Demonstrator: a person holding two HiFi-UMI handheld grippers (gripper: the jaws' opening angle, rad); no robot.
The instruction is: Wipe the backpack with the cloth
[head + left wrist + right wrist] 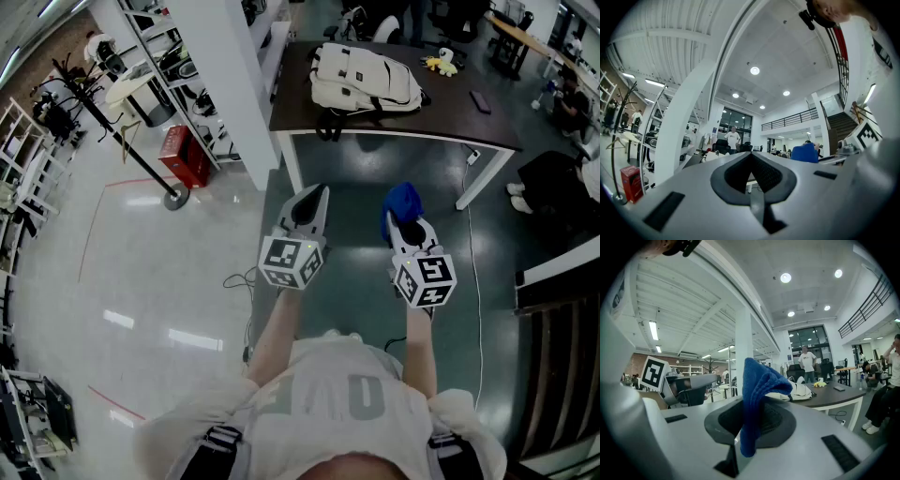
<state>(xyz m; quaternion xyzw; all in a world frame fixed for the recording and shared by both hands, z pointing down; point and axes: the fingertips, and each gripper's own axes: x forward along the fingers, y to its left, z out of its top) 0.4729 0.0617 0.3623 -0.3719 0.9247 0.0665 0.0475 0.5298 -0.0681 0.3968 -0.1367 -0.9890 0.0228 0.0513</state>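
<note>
Status: wiping has not started. Both grippers are held over the floor at the centre of the head view, well apart from the work.

1. Right gripper [405, 223]: fingers closed on the cloth [403, 201]. In the right gripper view the blue cloth [757, 394] is pinched by a narrow fold, and most of it stands free above the fingers.
2. Left gripper [314, 199]: fingers pressed together, with nothing between them.
3. Backpack [366, 80]: lies flat at the top centre of the head view, on the left part of the dark desk [469, 122]. A strap [328, 127] hangs over the near edge.

Hazards I expect from here:

- Cloth slip. The grip takes only a small fold, so I judge that drag across the fabric could pull the cloth out of the fingers.
- Backpack shift. Nothing holds it down. A firm stroke could slide it toward the near edge or into the yellow item [441, 64] in the upper right. The empty left gripper could steady it.
- Snagging. The strap could catch a finger on a stroke along the near edge.
- Cable [473, 272]. It runs across the floor at the right of the frame, near my path to the desk, and could trip me.
</note>
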